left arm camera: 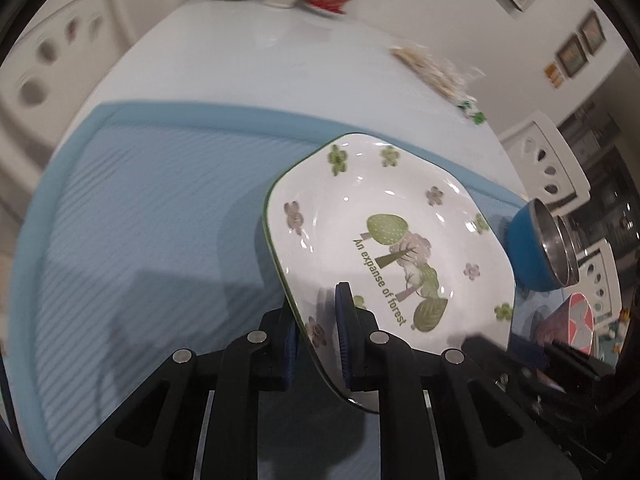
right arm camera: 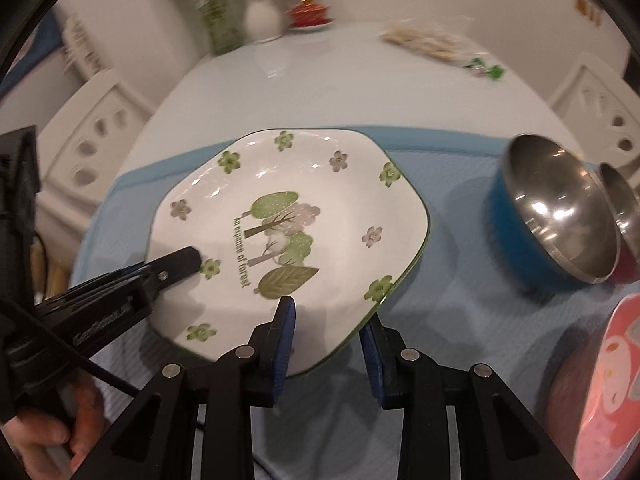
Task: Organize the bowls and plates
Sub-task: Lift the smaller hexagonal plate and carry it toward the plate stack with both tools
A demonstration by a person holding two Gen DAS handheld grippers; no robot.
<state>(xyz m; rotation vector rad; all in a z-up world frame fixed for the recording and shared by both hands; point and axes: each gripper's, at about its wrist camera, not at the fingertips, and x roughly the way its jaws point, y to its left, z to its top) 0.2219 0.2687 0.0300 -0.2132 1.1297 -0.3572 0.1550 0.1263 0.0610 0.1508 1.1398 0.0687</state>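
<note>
A white plate with green rim, trees and flowers is held tilted above the blue ribbed mat. My left gripper is shut on the plate's rim, one pad above and one below. In the right wrist view the plate fills the middle, with the left gripper clamped on its left edge. My right gripper straddles the plate's near edge, its jaws apart and not pressing it. A blue steel-lined bowl lies tipped at the right, a second bowl nested behind it.
A pink patterned plate sits at the lower right. At the table's far end stand a vase, a red cup on a saucer and a packet of sticks. White chairs flank the table.
</note>
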